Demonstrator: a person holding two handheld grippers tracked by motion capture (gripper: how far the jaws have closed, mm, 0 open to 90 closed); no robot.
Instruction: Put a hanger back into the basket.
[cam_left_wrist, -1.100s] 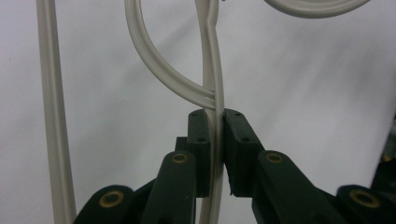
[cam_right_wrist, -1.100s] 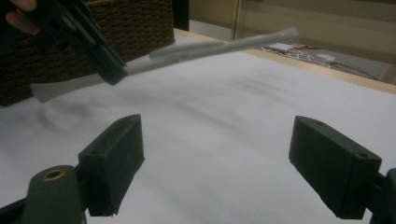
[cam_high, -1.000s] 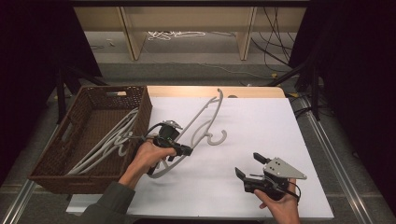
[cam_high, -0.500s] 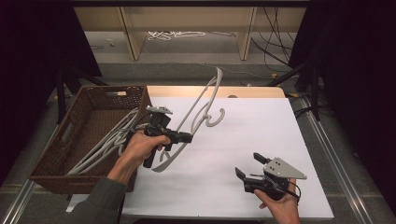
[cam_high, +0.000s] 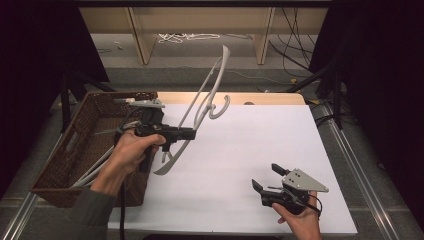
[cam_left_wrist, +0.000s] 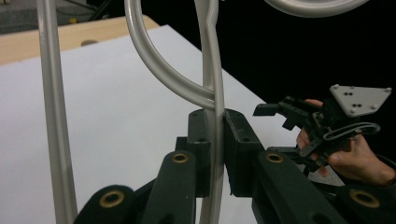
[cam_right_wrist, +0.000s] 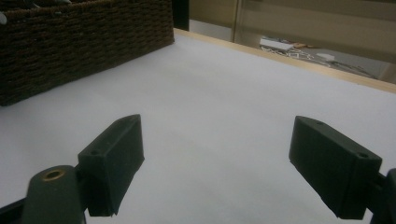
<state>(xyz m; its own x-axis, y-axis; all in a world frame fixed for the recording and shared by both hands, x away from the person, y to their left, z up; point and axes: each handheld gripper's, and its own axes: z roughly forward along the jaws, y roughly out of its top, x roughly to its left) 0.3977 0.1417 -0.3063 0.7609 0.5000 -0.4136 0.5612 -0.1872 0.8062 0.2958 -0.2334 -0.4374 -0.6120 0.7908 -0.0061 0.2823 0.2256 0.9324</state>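
- Hanger (cam_high: 200, 107), one, pale grey plastic, is clamped in the left gripper (cam_high: 192, 134) at centre-left of the high view and hangs clear above the white sheet (cam_high: 260, 150), tilted, its top end reaching toward the upper middle of the frame.
- Nearest the bottom edge of the high view, at lower right, one right gripper (cam_high: 265, 179) sits in a hand (cam_high: 300, 220) low over the sheet; its two jaws stand wide apart with nothing between them, as the right gripper view (cam_right_wrist: 217, 168) confirms.
- At lower left, one forearm in a grey sleeve (cam_high: 90, 215) comes up to the hand (cam_high: 127, 155) holding the left gripper.
- In the left gripper view, the two pads (cam_left_wrist: 238, 149) press together on one thin bar of the hanger (cam_left_wrist: 212, 93), just below where its curved hook joins.
- At the left edge, one dark wicker basket (cam_high: 65, 165) holds more pale hangers (cam_high: 95, 170); their count is unclear.
- Farthest, a wooden table edge (cam_high: 235, 97) runs behind the sheet.
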